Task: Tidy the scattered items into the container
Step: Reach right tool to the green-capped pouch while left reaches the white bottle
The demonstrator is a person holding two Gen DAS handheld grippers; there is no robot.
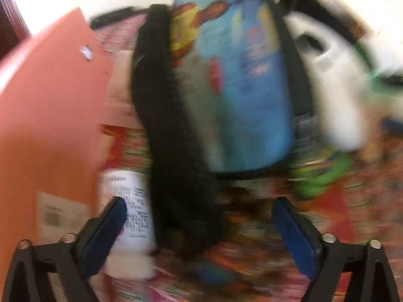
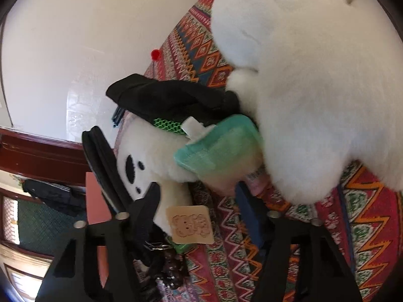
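Observation:
The left wrist view is motion-blurred. My left gripper (image 1: 199, 216) is open, its blue pads spread over a black strap (image 1: 171, 138) of a blue cartoon-print pouch (image 1: 239, 80). A white printed bottle (image 1: 131, 216) stands by the left pad, beside a salmon-pink container wall (image 1: 45, 115). My right gripper (image 2: 199, 198) is open around a white plush dog (image 2: 156, 158) with black ears and a green collar; its tan tag (image 2: 190, 225) hangs between the fingers. A green-topped bottle (image 2: 221, 148) lies against the plush.
A large white plush body (image 2: 302, 75) fills the upper right of the right wrist view. Everything lies on a bright patterned cloth (image 2: 352, 226). A green object (image 1: 320, 173) and the white plush (image 1: 335, 95) sit right of the pouch.

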